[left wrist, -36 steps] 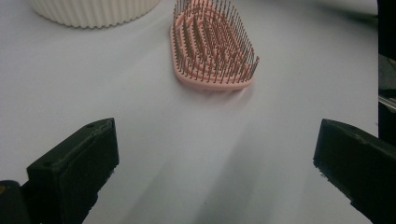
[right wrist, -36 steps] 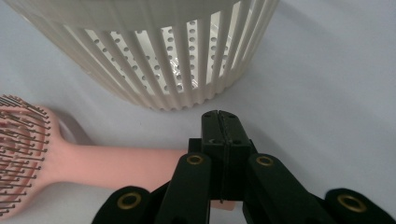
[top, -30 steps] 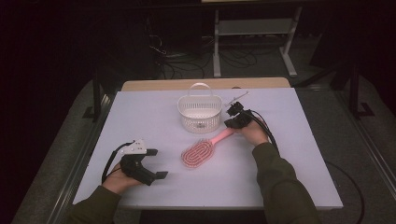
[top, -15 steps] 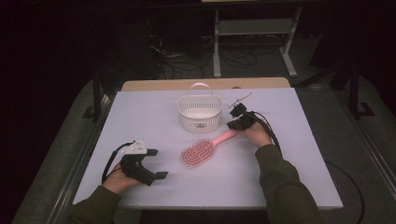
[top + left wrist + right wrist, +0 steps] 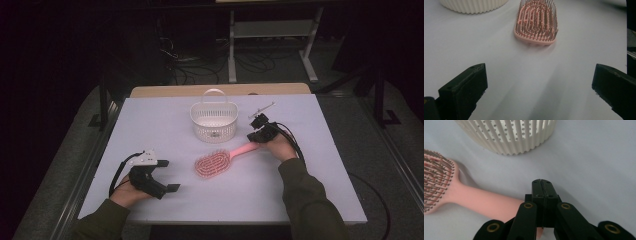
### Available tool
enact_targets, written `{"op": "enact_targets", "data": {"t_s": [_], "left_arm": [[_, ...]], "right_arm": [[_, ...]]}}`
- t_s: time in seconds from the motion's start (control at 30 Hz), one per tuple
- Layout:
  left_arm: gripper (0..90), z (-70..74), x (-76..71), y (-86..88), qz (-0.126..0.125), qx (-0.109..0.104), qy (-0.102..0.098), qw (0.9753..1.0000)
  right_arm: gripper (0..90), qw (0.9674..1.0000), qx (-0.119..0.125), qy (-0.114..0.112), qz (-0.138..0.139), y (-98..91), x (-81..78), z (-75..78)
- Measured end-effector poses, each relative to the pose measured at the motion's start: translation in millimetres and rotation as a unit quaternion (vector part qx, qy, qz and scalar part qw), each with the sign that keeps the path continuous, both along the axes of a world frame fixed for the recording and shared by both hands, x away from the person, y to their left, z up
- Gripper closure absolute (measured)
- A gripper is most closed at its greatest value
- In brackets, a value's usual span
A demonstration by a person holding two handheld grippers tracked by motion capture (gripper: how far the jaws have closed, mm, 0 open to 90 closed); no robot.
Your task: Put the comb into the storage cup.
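We see a wide white tabletop [image 5: 310,190] in a dark room. On it stands a white slatted plastic basket [image 5: 214,121]; its inside we cannot make out. Our right gripper [image 5: 256,137] is clenched on the handle end of the pink plastic hairbrush [image 5: 220,161], lying bristles-up near the basket. Our left gripper [image 5: 165,176] rests released, jaws wide.

Hairbrush [image 5: 216,163] on the table [image 5: 325,165], just before the basket [image 5: 214,120], between both grippers.
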State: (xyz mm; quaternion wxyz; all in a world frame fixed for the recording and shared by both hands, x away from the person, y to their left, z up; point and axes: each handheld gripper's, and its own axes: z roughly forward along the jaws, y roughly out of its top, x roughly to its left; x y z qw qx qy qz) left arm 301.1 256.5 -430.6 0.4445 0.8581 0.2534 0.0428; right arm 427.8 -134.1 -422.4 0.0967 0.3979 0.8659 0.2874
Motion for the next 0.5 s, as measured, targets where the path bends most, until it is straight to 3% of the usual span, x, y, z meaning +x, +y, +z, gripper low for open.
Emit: {"op": "enact_targets", "data": {"t_s": [0.5], "left_arm": [[0.0, -0.3, 0.0, -0.3, 0.001, 0.001, 0.0, 1.0]], "right_arm": [[89.0, 1.0, 0.005, 0.006, 0.005, -12.7, -13.7, -1.6]]}}
